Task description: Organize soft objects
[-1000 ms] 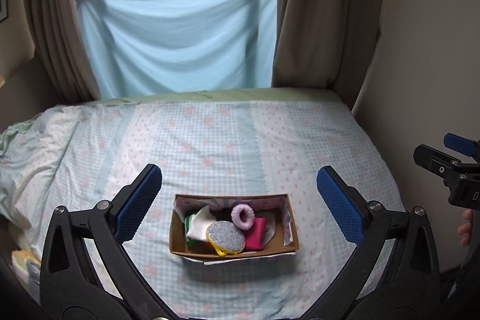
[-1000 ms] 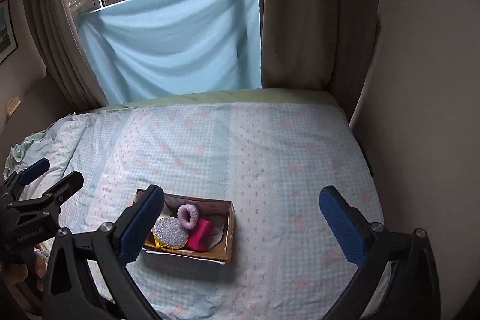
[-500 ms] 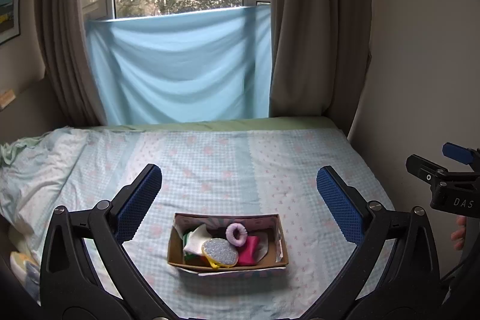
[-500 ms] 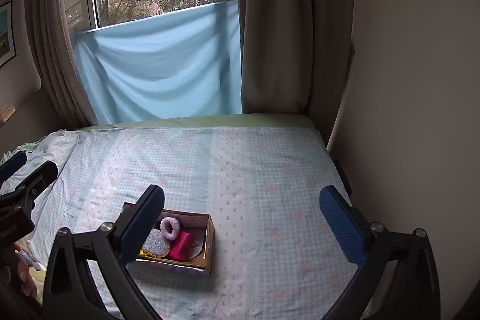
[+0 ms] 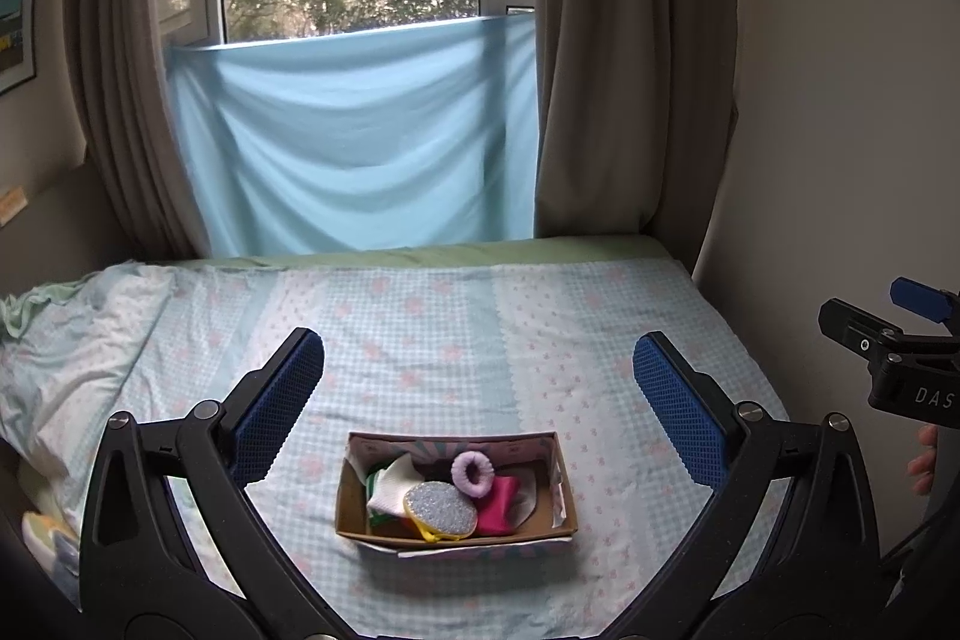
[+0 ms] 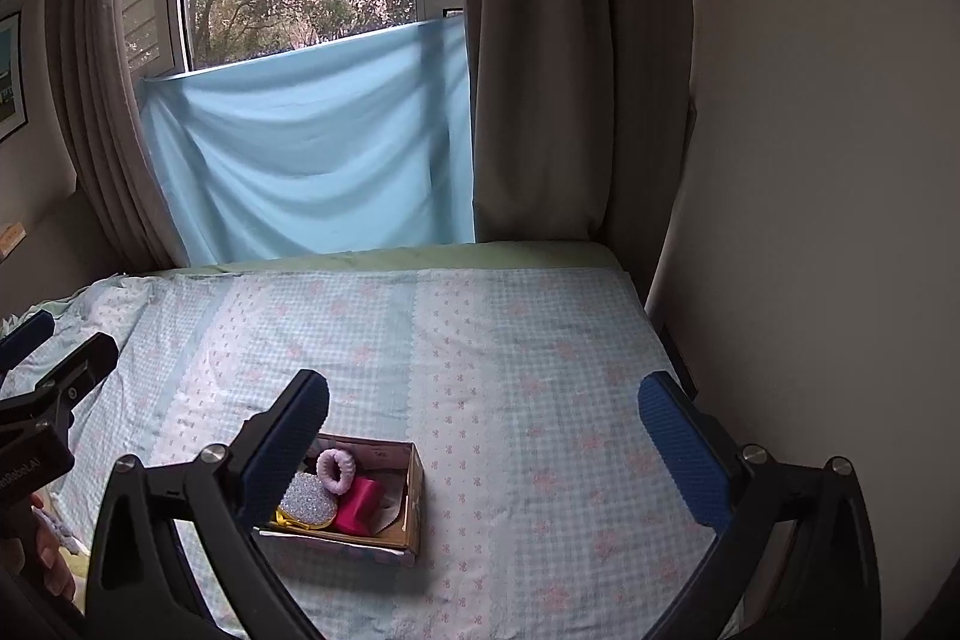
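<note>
A small cardboard box (image 5: 561, 484) (image 6: 414, 490) sits on the bed near its front edge. Inside lie a silver glittery sponge with a yellow rim (image 5: 439, 511) (image 6: 307, 502), a lilac scrunchie (image 5: 473, 472) (image 6: 335, 469), a pink soft piece (image 5: 498, 505) (image 6: 360, 505) and a white cloth (image 5: 393, 484). My left gripper (image 5: 477, 400) hangs above and just behind the box, open and holding nothing. My right gripper (image 6: 483, 436) is open too, held above the bed to the right of the box. Its left finger hides the box's left end.
The bed (image 5: 420, 322) has a light blue checked sheet, rumpled at the left (image 5: 72, 340). A blue cloth (image 5: 360, 142) hangs under the window between brown curtains. A wall (image 6: 810, 220) runs along the bed's right side. A hand (image 6: 48, 562) shows at the lower left.
Both grippers have pulled back and tilted up: the box now sits lower and smaller in both views and more of the window shows. Both stay open.
</note>
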`<state>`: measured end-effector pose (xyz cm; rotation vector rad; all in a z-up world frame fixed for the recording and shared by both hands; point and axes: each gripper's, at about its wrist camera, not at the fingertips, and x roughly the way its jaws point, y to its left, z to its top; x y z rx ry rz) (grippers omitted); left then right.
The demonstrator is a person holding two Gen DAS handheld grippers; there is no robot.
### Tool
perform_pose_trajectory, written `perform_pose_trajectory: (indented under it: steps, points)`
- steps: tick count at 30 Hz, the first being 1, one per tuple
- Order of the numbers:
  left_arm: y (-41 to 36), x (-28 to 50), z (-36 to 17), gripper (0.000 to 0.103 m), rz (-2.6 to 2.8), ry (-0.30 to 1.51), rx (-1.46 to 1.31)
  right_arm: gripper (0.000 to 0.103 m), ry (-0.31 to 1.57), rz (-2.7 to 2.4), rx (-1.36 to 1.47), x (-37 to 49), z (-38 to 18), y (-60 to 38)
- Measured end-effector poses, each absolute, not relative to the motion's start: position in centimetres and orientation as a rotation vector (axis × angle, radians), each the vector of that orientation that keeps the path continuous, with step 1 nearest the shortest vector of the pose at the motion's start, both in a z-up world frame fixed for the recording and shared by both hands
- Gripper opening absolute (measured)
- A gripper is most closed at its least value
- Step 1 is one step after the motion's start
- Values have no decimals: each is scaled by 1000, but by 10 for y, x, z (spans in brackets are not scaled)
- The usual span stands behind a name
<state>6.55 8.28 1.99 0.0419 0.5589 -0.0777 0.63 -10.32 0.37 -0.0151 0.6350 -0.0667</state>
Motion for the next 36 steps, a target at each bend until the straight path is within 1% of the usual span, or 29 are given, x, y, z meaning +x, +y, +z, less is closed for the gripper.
perform_pose_trajectory:
  steps: [36]
  points:
    - [91,73,13,103,-61,573,8,103,614,-57,-43,12,9,-94]
